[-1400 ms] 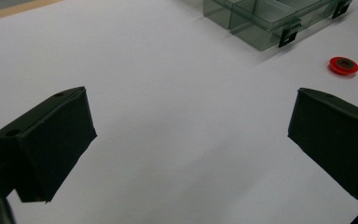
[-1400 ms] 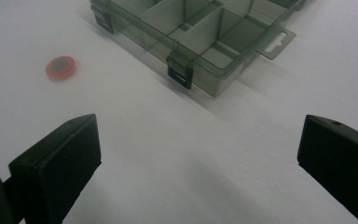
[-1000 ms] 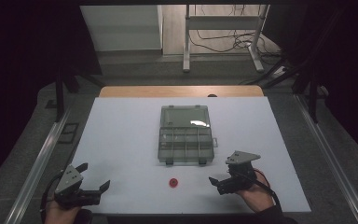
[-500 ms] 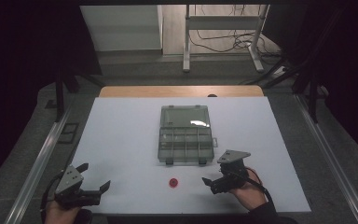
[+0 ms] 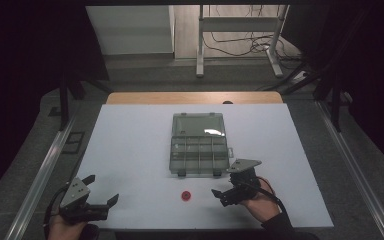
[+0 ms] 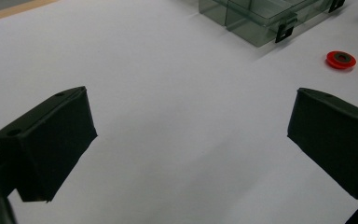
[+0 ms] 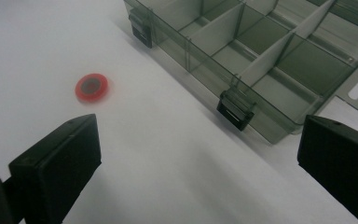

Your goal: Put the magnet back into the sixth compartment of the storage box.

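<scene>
A small red ring (image 5: 185, 195) with a dark centre lies flat on the white table (image 5: 130, 150), just in front of a smoky clear compartment box (image 5: 199, 148) whose lid is folded back. The ring (image 7: 92, 87) and the box (image 7: 261, 56) with its two black latches also lie ahead of my right gripper (image 7: 191, 168). That right gripper (image 5: 222, 193) is open, low over the table a little right of the ring, empty. My left gripper (image 5: 101, 192) is open near the front left corner, with the ring (image 6: 340, 59) far off to its right.
Metal rails (image 5: 45, 170) run along both sides of the table. A wooden strip (image 5: 195, 97) borders the far edge, with a white frame stand (image 5: 240, 30) and floor cables behind it. The box has several divided compartments (image 7: 303, 60).
My right gripper has moved left along the front of the table toward the red ring. The left gripper, box and ring have stayed put.
</scene>
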Tool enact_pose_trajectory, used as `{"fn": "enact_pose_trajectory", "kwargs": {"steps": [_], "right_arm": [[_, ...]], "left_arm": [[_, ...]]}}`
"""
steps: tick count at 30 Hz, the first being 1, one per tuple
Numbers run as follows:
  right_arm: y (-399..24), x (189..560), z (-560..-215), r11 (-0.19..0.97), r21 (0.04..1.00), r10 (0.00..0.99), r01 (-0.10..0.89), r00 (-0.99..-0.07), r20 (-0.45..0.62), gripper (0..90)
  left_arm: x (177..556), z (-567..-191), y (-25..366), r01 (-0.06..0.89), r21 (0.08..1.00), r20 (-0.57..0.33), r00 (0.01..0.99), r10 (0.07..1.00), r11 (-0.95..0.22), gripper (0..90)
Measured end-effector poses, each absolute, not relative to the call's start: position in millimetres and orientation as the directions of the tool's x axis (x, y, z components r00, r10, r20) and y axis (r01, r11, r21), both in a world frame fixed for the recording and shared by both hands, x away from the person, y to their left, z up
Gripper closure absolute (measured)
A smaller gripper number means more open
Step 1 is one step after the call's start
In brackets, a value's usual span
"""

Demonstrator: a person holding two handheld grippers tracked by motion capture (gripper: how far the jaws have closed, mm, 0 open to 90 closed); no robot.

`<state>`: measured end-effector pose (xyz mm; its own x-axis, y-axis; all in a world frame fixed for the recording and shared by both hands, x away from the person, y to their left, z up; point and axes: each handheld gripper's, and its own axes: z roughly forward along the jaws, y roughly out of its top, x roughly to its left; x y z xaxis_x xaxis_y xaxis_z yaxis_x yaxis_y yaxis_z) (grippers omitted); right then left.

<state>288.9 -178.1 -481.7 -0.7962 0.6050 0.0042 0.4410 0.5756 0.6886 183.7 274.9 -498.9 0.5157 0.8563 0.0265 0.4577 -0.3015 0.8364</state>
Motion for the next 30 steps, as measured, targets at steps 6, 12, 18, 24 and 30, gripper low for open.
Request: {"fn": "enact_pose_trajectory", "kwargs": {"steps": [6,12,18,24,30], "right_arm": [[-172,291,-483,0.583,0.679,0.599,0.447,-0.8,0.012,0.0],[-166,293,-484,0.597,0.668,0.589,0.444,-0.808,0.012,0.0],[-159,295,-486,0.618,0.654,0.574,0.437,-0.819,0.004,0.0],[-153,296,-487,0.631,0.642,0.565,0.436,-0.825,0.005,0.0],[-147,297,-488,0.644,0.634,0.552,0.428,-0.834,0.002,0.0]], "left_arm": [[184,-499,275,0.459,0.836,0.025,0.516,0.856,-0.301,1.1],[184,-499,275,0.46,0.836,0.023,0.515,0.857,-0.299,1.1],[184,-499,275,0.46,0.836,0.022,0.515,0.857,-0.298,1.0],[184,-499,276,0.46,0.837,0.022,0.514,0.857,-0.297,1.0],[184,-499,277,0.459,0.841,0.014,0.513,0.858,-0.288,0.9]]}}
